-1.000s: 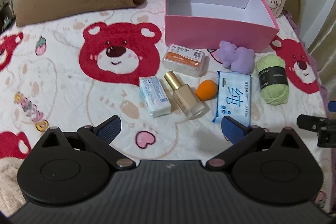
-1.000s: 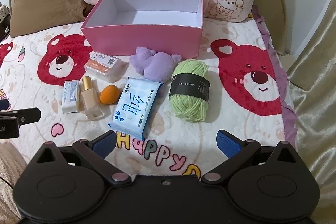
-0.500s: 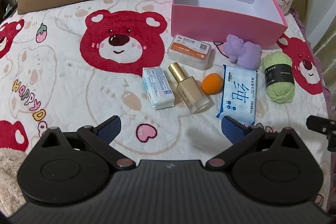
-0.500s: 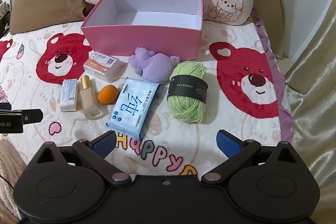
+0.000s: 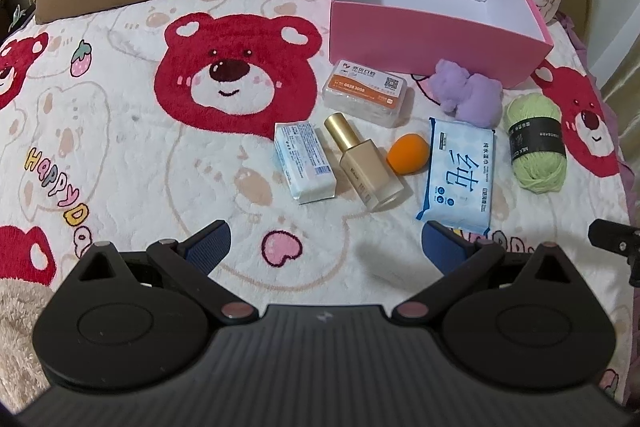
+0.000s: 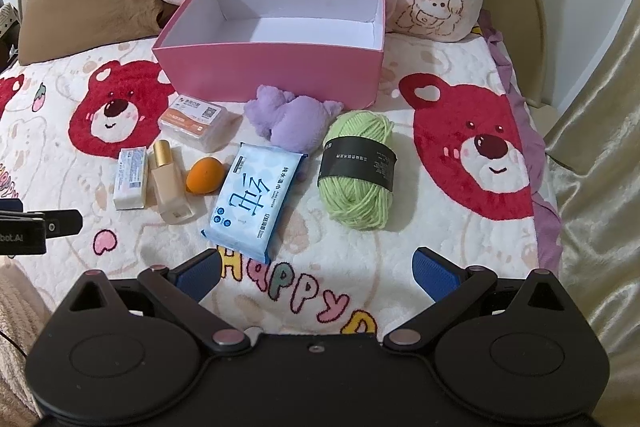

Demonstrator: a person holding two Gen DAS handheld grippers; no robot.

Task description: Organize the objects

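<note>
Hovering over the bear-print blanket (image 5: pixel 120 131), both grippers are waiting with nothing picked yet. The left gripper (image 5: pixel 326 241) is spreading its fingers wide and empty, just short of the foundation bottle (image 5: pixel 362 165) and the small white carton (image 5: pixel 304 163). The right gripper (image 6: pixel 316 271) is likewise gaping wide and empty, near the blue wet-wipe pack (image 6: pixel 254 199), with the green yarn ball (image 6: pixel 356 169) beyond. The pink box (image 6: pixel 276 73) is sitting empty at the back, the purple plush (image 6: pixel 290 119) touching its front wall. The orange makeup sponge (image 5: pixel 408 157) and the clear lidded case (image 5: pixel 366 93) are lying between. Best approach, I'd say: squaring the fingers across the bottle's narrow sides, coming down low, since the soft blanket is giving little support.
</note>
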